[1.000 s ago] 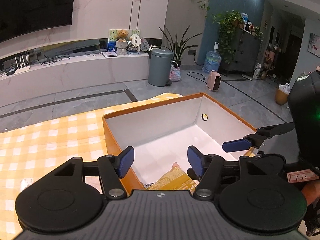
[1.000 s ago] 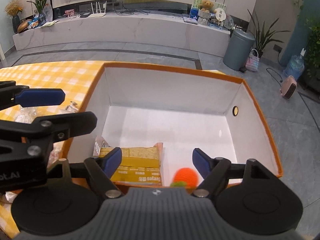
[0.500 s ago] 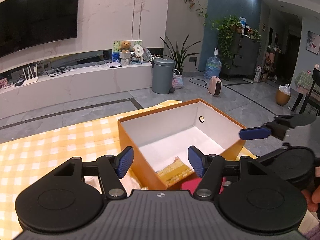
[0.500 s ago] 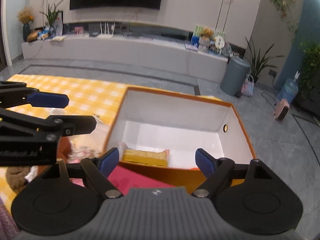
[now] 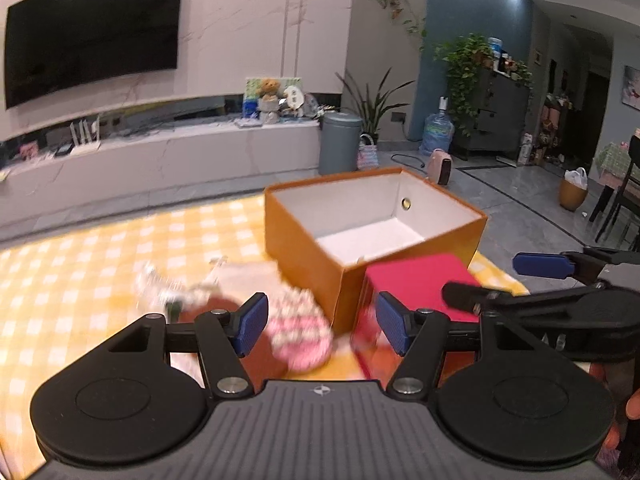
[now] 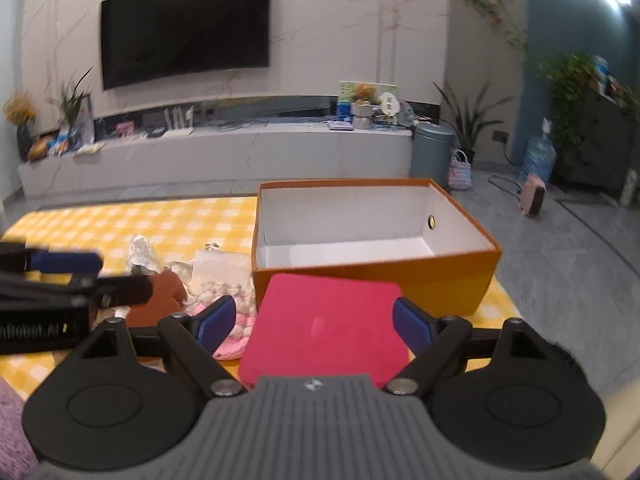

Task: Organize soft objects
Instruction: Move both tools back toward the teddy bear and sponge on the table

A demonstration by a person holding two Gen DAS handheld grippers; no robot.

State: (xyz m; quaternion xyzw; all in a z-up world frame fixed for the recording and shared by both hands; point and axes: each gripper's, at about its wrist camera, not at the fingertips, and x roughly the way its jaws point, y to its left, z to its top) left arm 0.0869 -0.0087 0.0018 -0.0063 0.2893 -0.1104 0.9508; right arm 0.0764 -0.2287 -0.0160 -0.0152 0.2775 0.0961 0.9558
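Two views, taken in turn, with the orange box as landmark.

Left wrist view: the orange box [image 5: 372,240], white inside, stood on a yellow checked tablecloth [image 5: 80,272] with its top uncovered. Just in front of its near corner lay a pink-and-white knitted piece [image 5: 300,332], blurred, with a brown soft item [image 5: 224,308] beside it further from the box. A red pad [image 5: 416,280] sat against the box's near wall. The left gripper [image 5: 320,324] hung above these things, its jaws spread apart and nothing pressed between them. Right of the box, the right gripper [image 5: 516,280] showed from the side. Behind the box ran a long white media bench [image 5: 160,160] under a wall television [image 5: 92,32]; a grey bin [image 5: 340,144] and a water jug [image 5: 438,132] stood on the grey tile floor.

Right wrist view: the same box [image 6: 372,236] lay ahead, its white floor bare where visible. The red pad [image 6: 324,320] lay between the right gripper's [image 6: 316,324] fingers without contact; those jaws had just been widening. Left of the box lay a clear crinkled bag [image 6: 140,252], a pale pouch [image 6: 220,268], the brown item [image 6: 160,296] and the pink knit [image 6: 236,332]. The left gripper [image 6: 100,272] reached in from the left edge.
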